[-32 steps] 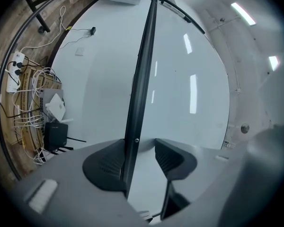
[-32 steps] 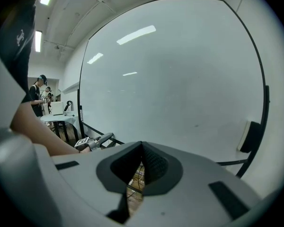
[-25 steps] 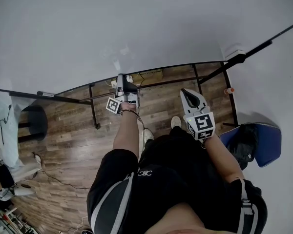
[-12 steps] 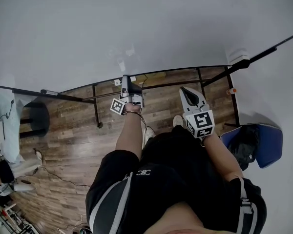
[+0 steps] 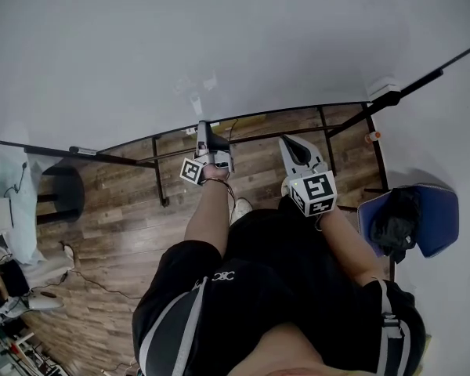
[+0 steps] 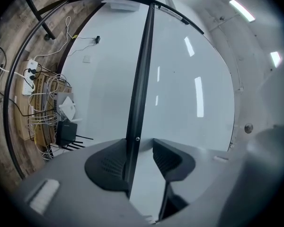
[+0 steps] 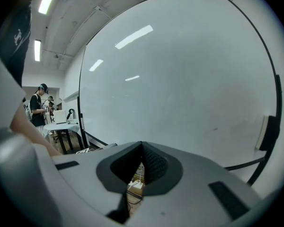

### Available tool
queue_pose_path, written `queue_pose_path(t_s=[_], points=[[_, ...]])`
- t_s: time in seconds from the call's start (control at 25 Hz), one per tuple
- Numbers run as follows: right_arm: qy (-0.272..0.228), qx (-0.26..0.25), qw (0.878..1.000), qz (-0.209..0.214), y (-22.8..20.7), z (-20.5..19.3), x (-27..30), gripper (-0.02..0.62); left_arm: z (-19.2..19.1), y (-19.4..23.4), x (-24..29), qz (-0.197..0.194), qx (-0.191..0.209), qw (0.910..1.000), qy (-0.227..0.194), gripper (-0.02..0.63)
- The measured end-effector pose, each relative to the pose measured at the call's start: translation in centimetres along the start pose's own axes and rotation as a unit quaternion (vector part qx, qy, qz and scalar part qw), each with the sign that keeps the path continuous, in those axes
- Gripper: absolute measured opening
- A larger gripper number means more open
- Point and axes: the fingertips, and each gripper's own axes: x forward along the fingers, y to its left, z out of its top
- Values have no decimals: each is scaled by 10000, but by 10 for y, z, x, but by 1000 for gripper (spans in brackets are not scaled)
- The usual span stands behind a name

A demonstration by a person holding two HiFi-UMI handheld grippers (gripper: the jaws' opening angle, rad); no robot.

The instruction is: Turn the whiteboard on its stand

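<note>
The big whiteboard [image 5: 219, 45] fills the top of the head view, its black lower frame [image 5: 298, 110] curving above the wooden floor. My left gripper [image 5: 204, 128] reaches up to that edge. In the left gripper view the black frame [image 6: 144, 56] runs straight between the jaws of the left gripper [image 6: 139, 143], which are shut on it, with the glossy board face [image 6: 189, 93] to the right. My right gripper [image 5: 285, 142] hangs just below the edge, shut and empty. The board [image 7: 189, 70] stands ahead of the right gripper [image 7: 142, 145].
The stand's black legs [image 5: 158, 175] and bars [image 5: 327, 143] rest on the floor under the board. A blue chair [image 5: 435, 225] with a black bag stands at right, a round black stool [image 5: 59, 194] at left. A power strip and cables [image 6: 31, 72] lie by the wall. People [image 7: 38, 108] stand at a table beyond.
My left gripper, still on the board's edge, has shifted a little to the right. The right gripper has drifted left, closer to the left one.
</note>
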Motion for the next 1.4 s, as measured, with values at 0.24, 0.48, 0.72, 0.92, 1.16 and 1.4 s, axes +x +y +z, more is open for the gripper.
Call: queue_pose_path(t_s=[0.24,0.48,0.72,0.92,1.16,1.4], points=[[-58,197,9997,-90,0,-2,13,5,2,2,1,136,-35,9998,-107,179],[-91,417,9987,-262,4,-7,20,5,-1,4,0,247,-29,9997,35,179],[-77,383,9988,-286,10,0,19,5,3,5,-7,449,-64,9989,-135,175],[-64,253,9994,-209,6,10,15,5,9,4,-12,559,-47,9979,-331,173],[50,190,9997,-132,2,6,-8,5,1,1,-29,576,-38,9983,-108,0],[51,316,9992,-235,-6,-17,-45,5,-7,-13,-39,422,259,9983,319,2]])
